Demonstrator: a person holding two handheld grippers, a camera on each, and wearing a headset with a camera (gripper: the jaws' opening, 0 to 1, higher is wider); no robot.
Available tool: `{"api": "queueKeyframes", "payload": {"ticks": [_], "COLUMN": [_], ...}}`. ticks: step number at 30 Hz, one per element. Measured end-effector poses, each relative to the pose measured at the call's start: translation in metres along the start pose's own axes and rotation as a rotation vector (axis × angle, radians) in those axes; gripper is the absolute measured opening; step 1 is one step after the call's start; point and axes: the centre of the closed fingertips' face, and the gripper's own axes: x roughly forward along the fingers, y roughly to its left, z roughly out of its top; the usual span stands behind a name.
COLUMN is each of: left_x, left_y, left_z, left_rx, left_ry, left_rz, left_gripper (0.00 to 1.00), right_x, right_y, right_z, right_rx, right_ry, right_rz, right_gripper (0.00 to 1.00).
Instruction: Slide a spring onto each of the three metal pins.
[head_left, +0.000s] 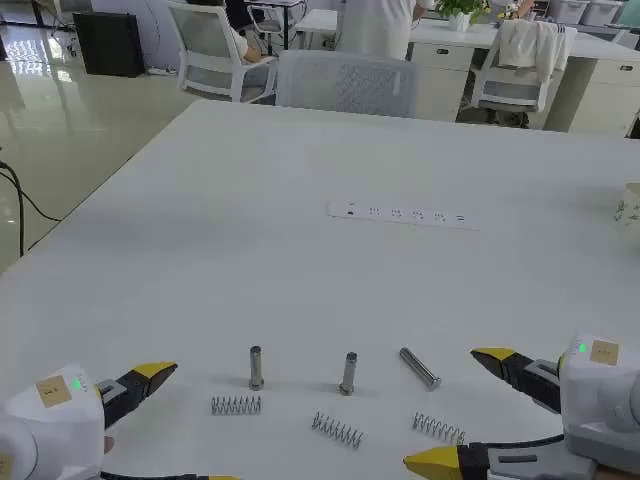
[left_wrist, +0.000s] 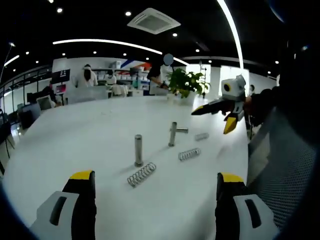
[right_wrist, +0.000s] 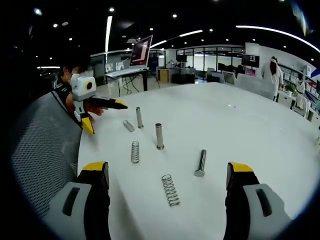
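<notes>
Three metal pins rest on the white table (head_left: 300, 270). The left pin (head_left: 256, 367) and the middle pin (head_left: 348, 373) stand upright, while the right pin (head_left: 420, 368) lies flat. In front of them lie three loose springs: left (head_left: 236, 405), middle (head_left: 336, 430) and right (head_left: 439, 429). My left gripper (head_left: 185, 425) is open at the near left, short of the left spring (left_wrist: 141, 174) and left pin (left_wrist: 138, 150). My right gripper (head_left: 446, 408) is open, its jaws either side of the right spring (right_wrist: 170, 189), with the lying pin (right_wrist: 201, 163) just ahead.
A white power strip (head_left: 403, 214) lies mid-table beyond the pins. Office chairs (head_left: 345, 83) stand at the table's far edge. A small pale object (head_left: 630, 203) sits at the right edge. People work at desks in the background.
</notes>
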Motion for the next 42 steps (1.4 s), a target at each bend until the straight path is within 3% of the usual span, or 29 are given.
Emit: {"api": "queueKeyframes", "payload": {"ticks": [42], "left_x": [0.0008], "left_y": [0.0001], "left_z": [-0.0009], "left_rx": [0.002], "left_ry": [0.006], "left_rz": [0.004], "left_gripper": [0.98], "right_x": [0.0006], "right_y": [0.001], "right_z": [-0.0021], "right_rx": [0.014], "right_ry": [0.001], "right_rz": [0.003], "right_gripper": [0.97]}}
